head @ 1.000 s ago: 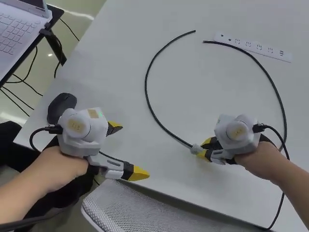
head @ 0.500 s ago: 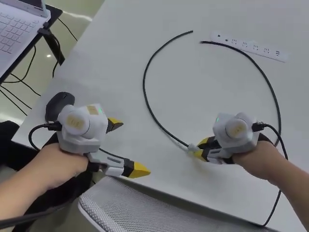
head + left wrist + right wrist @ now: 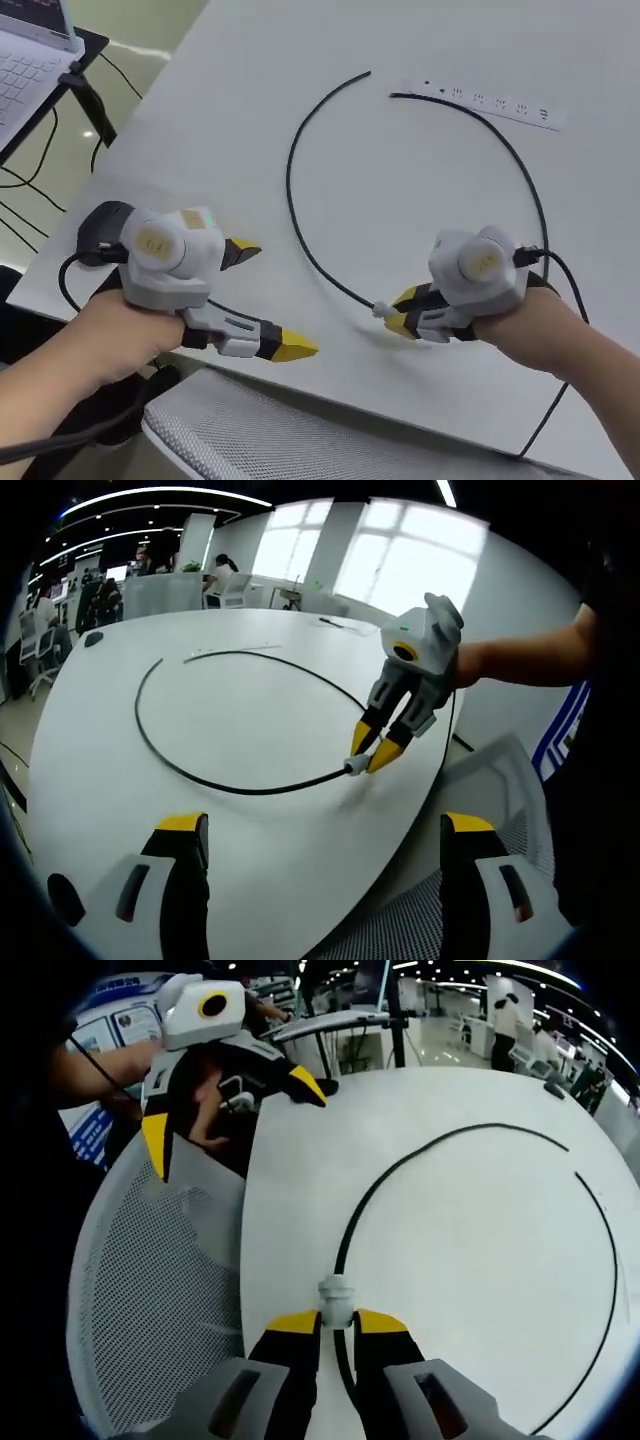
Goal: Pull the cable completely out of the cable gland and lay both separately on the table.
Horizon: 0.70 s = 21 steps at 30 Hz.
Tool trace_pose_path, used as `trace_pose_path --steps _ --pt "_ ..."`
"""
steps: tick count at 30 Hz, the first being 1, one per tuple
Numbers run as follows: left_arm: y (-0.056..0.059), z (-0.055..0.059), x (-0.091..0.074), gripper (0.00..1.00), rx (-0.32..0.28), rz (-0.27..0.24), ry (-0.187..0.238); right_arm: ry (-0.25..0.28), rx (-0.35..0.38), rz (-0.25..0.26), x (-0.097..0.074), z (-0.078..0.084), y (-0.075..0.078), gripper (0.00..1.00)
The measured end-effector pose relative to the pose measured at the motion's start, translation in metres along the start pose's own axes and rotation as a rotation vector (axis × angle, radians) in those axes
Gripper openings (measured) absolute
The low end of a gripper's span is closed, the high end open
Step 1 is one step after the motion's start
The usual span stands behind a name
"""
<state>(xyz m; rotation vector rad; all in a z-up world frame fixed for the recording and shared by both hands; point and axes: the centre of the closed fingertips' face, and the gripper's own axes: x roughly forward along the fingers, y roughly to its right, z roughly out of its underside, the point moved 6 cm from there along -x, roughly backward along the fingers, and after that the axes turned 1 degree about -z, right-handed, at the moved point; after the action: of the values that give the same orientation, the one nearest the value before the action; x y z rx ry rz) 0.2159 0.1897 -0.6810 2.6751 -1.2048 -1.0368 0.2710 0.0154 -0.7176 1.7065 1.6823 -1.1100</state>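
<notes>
A long black cable (image 3: 300, 235) lies in an arc on the white table (image 3: 420, 190). Its near end enters a small white cable gland (image 3: 382, 311). My right gripper (image 3: 400, 312) is shut on the gland near the table's front edge. In the right gripper view the gland (image 3: 336, 1298) sticks out just past the closed yellow tips of that gripper (image 3: 337, 1325), with the cable (image 3: 400, 1175) curving away. My left gripper (image 3: 270, 298) is open and holds nothing, at the front left edge. In the left gripper view its jaws (image 3: 325, 825) stand wide apart, facing the right gripper (image 3: 375, 760) and gland (image 3: 352, 767).
A white power strip (image 3: 490, 103) lies at the back right, with a second black cable (image 3: 520, 170) arcing from it toward the right hand. A laptop (image 3: 30, 50) stands off the table's left. A black object (image 3: 100, 222) sits by the left hand. A mesh chair (image 3: 260, 440) is below the front edge.
The head camera has shifted, so the whole scene slid left. The left gripper has edged a little in over the table. The right gripper stays shut on the gland.
</notes>
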Motion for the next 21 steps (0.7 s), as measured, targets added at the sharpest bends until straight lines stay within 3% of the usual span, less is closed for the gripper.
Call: trace_pose_path --steps 12,21 --pt "0.027 -0.029 0.016 0.93 0.099 0.048 0.008 0.037 -0.034 -0.018 -0.033 -0.015 -0.014 0.07" --pt "0.046 -0.052 0.028 0.91 0.146 0.098 0.060 0.036 -0.084 -0.016 -0.061 -0.022 -0.022 0.07"
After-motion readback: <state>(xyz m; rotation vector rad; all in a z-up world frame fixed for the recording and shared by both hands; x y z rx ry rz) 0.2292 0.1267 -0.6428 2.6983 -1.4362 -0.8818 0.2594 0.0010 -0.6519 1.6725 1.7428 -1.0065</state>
